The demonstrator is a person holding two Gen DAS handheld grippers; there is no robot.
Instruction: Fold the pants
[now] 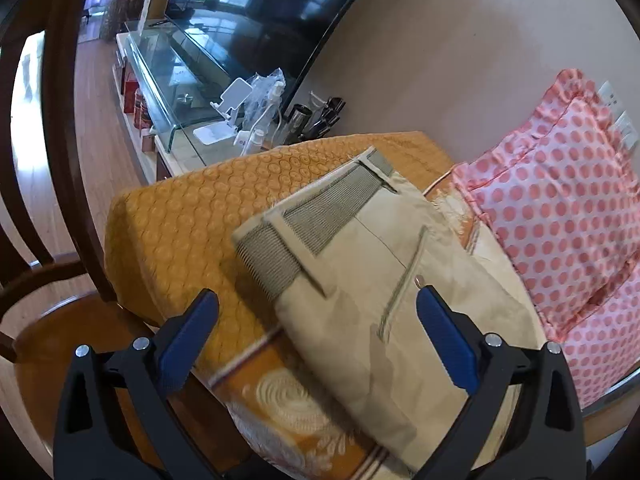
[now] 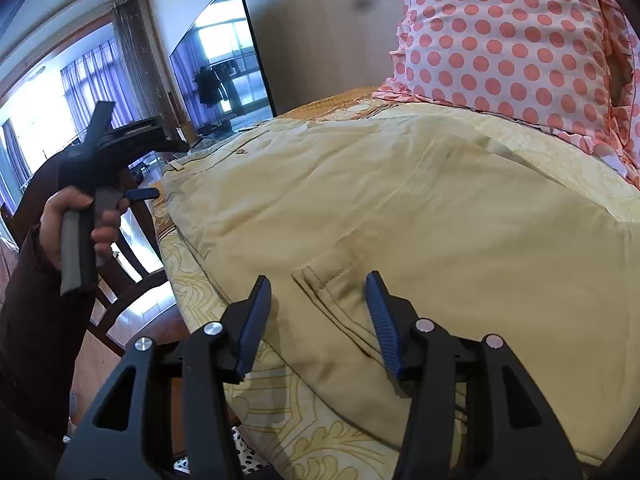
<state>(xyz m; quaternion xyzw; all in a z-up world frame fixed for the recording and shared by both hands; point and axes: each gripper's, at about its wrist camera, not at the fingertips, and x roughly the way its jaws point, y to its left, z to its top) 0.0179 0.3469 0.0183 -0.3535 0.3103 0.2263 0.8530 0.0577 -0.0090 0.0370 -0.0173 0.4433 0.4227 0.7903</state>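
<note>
Beige pants [image 1: 372,280] lie flat on an orange patterned tablecloth [image 1: 172,224], the grey elastic waistband [image 1: 304,220] at the far end in the left wrist view. My left gripper [image 1: 316,300] is open above the pants near the waistband, holding nothing. In the right wrist view the pants [image 2: 420,208] spread across the table, a pocket seam [image 2: 320,280] just ahead. My right gripper [image 2: 318,280] is open, low over the near pants edge, empty. The left gripper [image 2: 140,194] shows at the left in a hand.
A pink polka-dot pillow [image 1: 568,200] lies on the table right of the pants, also in the right wrist view [image 2: 512,40]. A wooden chair [image 1: 52,240] stands at the table's left. A TV [image 1: 272,8] and glass cabinet [image 1: 168,80] with small items stand beyond.
</note>
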